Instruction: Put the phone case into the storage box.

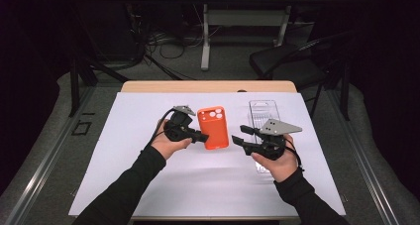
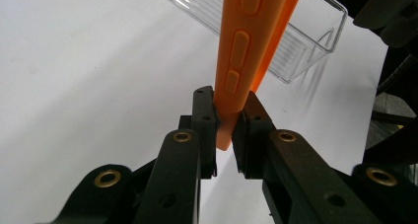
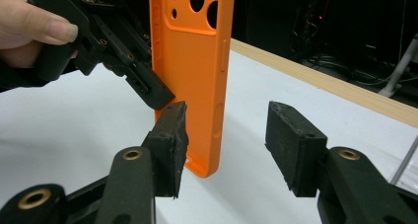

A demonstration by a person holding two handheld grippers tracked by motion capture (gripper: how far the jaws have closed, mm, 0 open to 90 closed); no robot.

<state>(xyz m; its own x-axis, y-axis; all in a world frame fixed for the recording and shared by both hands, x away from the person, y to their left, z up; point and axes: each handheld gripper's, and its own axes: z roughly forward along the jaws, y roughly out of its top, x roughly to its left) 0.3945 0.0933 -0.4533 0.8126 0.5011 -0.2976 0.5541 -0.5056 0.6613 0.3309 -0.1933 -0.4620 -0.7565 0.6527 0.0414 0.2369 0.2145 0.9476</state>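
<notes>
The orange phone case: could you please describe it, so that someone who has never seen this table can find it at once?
Look at the white sheet that covers the table, and go to its middle, between the person's two hands. There the left gripper pinches the edge of the orange phone case, which has round camera holes at its top. Its bright colour sets it apart from the clear plastic box beside it and the black grippers.

White counter (image 1: 148, 185) glowing brightly under overhead light, far room sinking into darkness, soft shadows lying near, close gripper (image 3: 224, 145) jaws blurring slightly
</notes>
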